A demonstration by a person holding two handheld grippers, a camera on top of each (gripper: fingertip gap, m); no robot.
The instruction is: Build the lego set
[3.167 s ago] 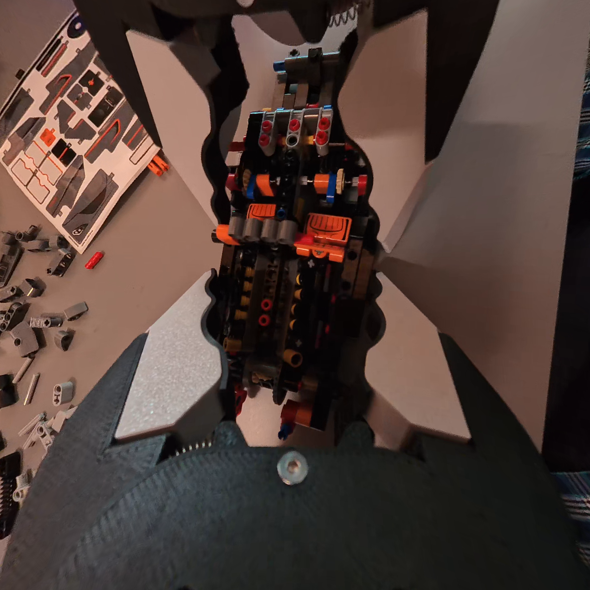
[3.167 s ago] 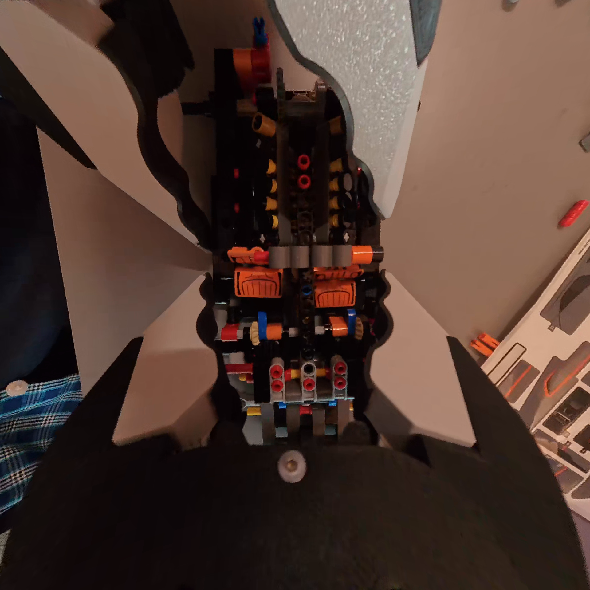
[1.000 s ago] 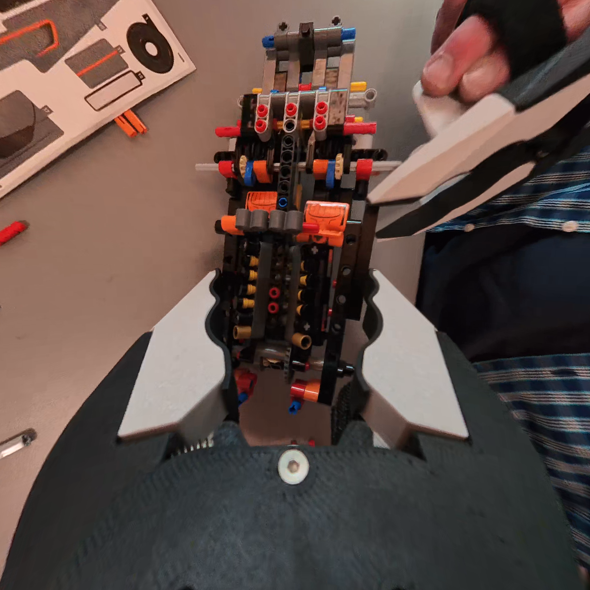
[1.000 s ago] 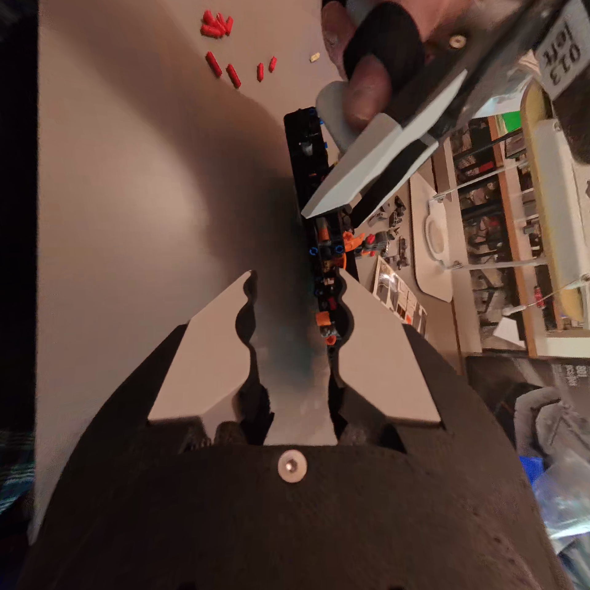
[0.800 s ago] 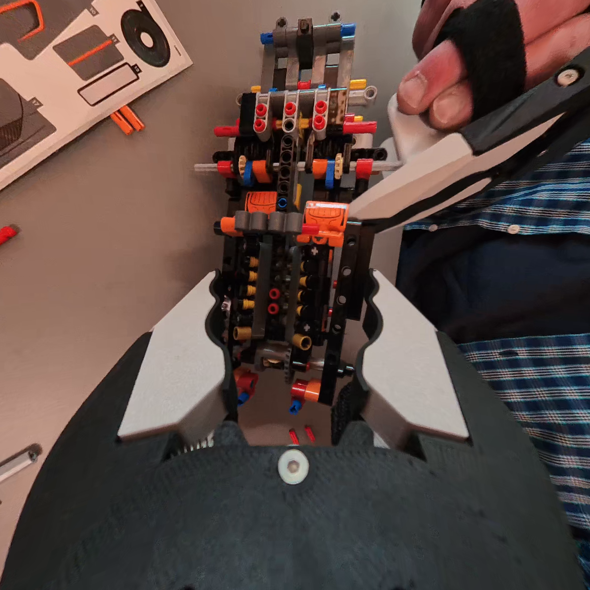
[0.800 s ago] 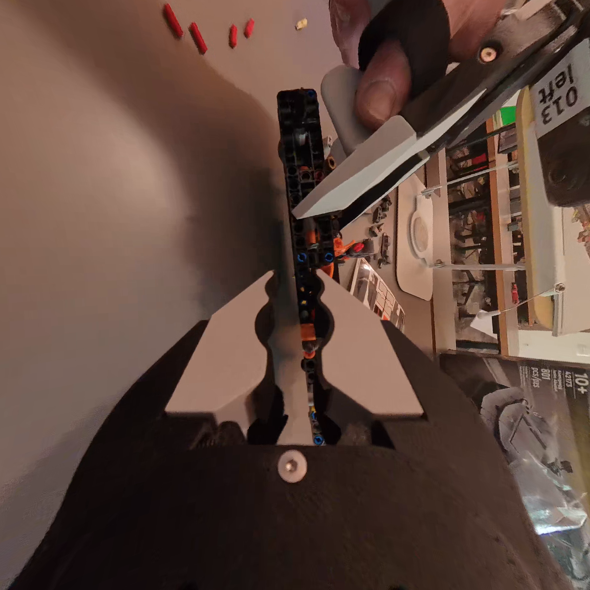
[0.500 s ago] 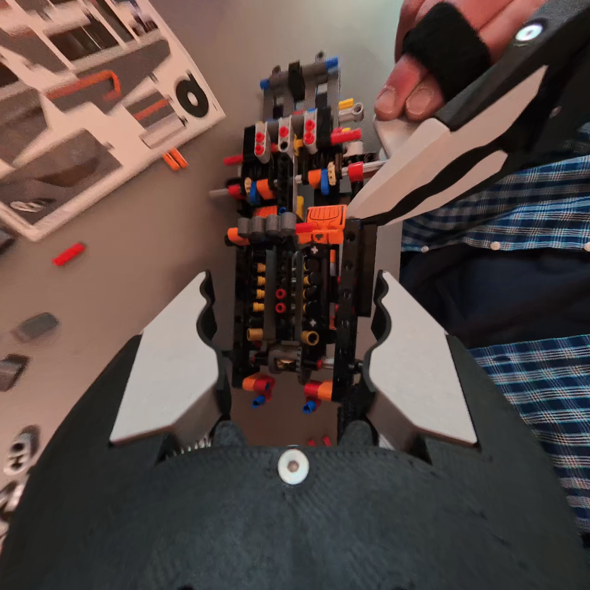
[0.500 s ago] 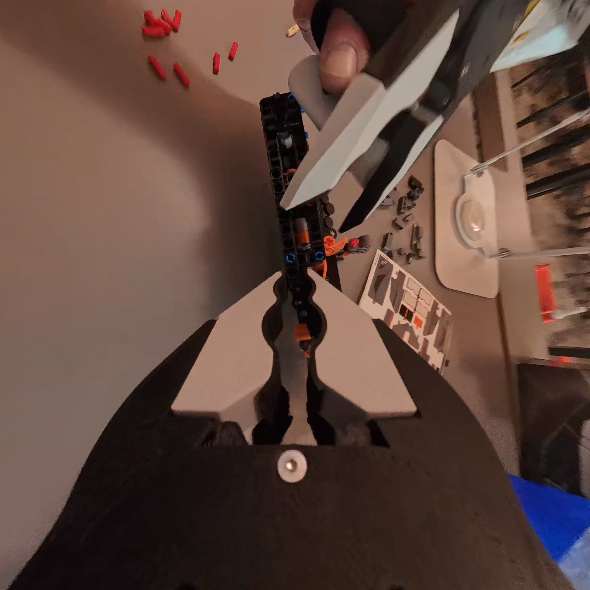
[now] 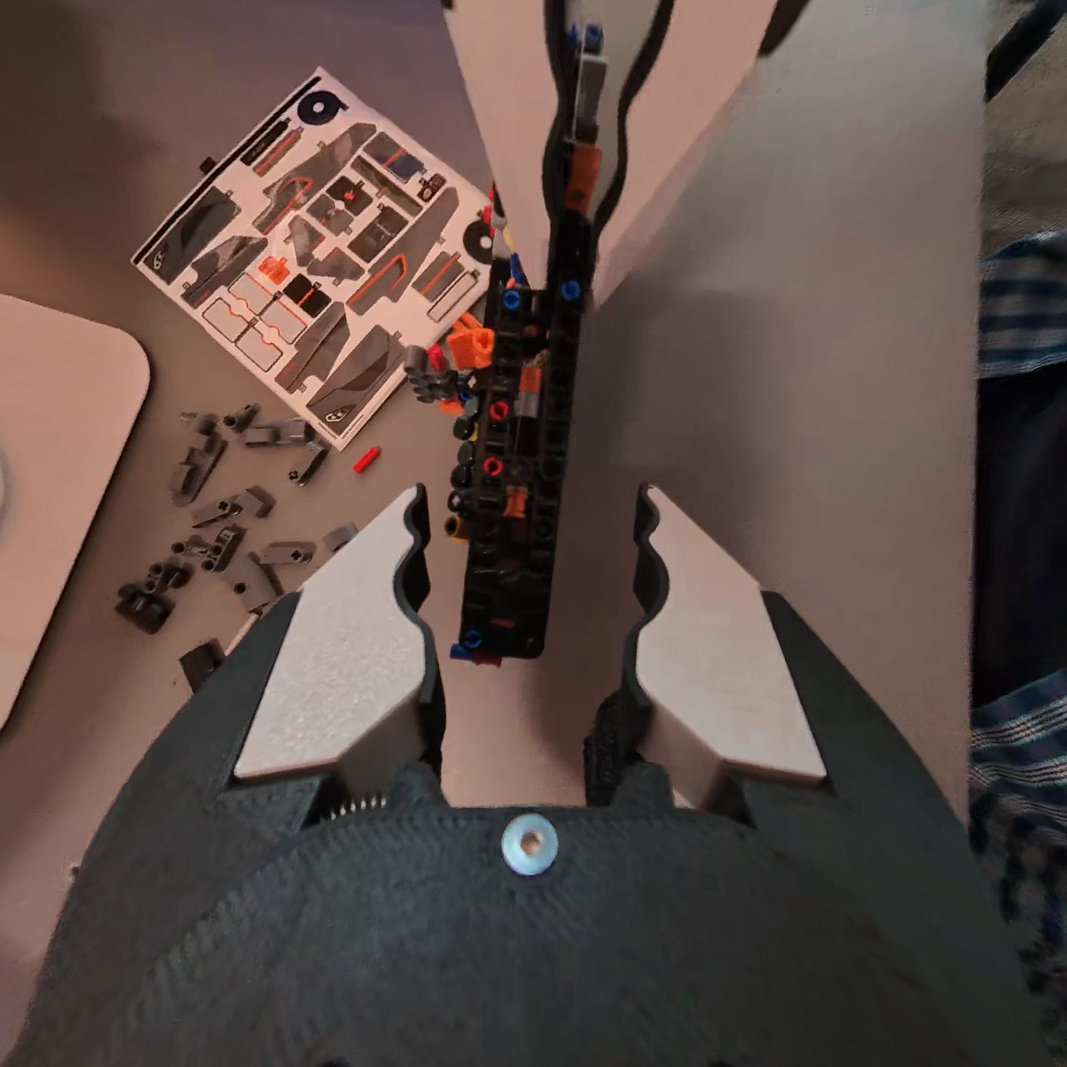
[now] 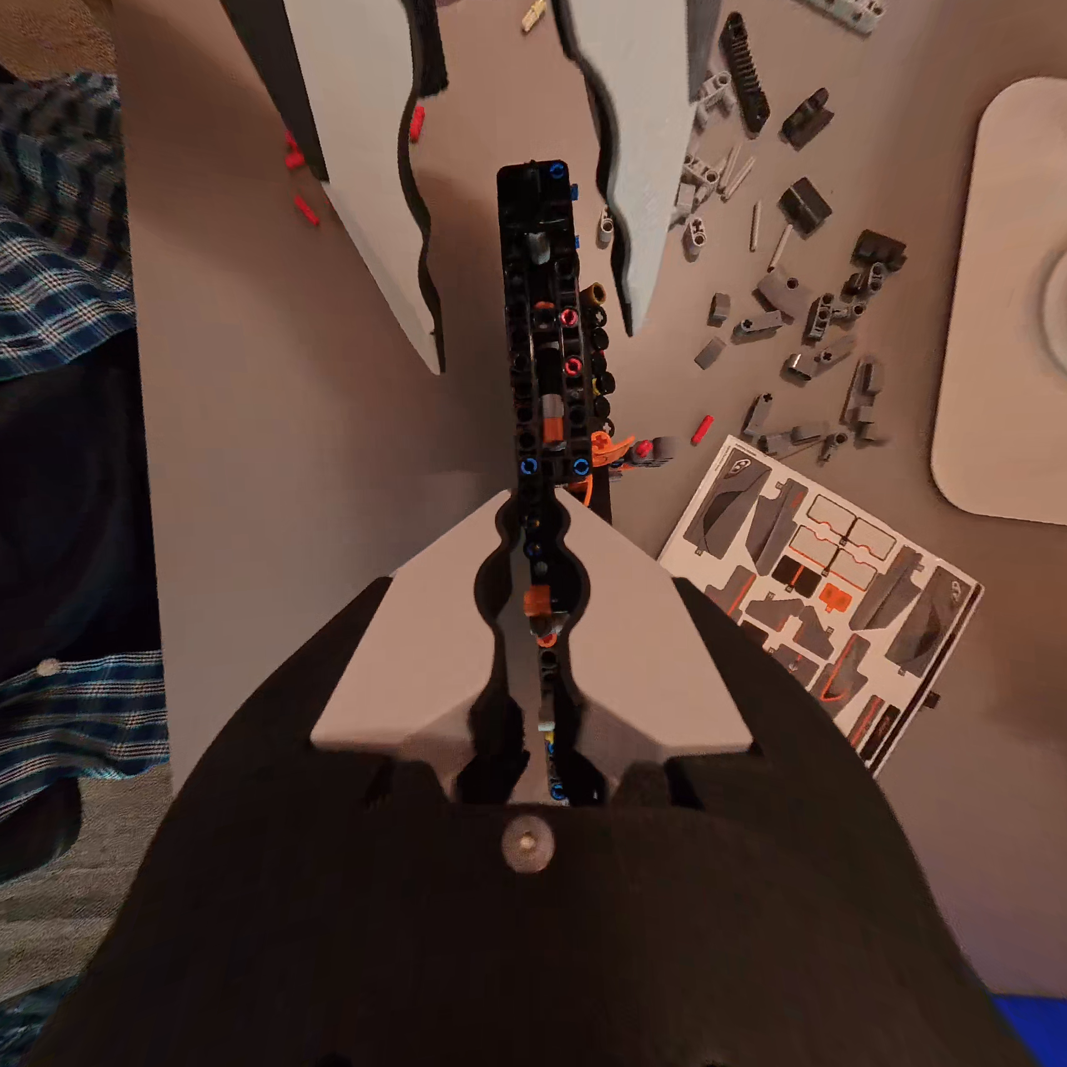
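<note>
The black Lego chassis (image 9: 519, 462) with orange, red and blue pins is turned on its edge above the table. My right gripper (image 10: 534, 497) is shut on one end of it; the chassis (image 10: 543, 346) sticks out forward from the jaws. My left gripper (image 9: 530, 502) is open. Its fingers straddle the other end of the chassis with a gap on each side and do not touch it. The right gripper's fingers (image 9: 502, 115) show at the top of the left wrist view, and the left gripper's fingers (image 10: 369, 173) at the top of the right wrist view.
A sticker sheet (image 9: 312, 254) lies on the grey table, also in the right wrist view (image 10: 820, 589). Several loose grey parts (image 9: 219, 519) lie beside it. A white pad (image 10: 1010, 288) sits at the edge. Red pins (image 10: 300, 173) lie near the person's plaid shirt (image 9: 1016, 317).
My left gripper has opened and let go of the chassis. My right gripper has closed on its far end, and the chassis has turned from flat onto its edge.
</note>
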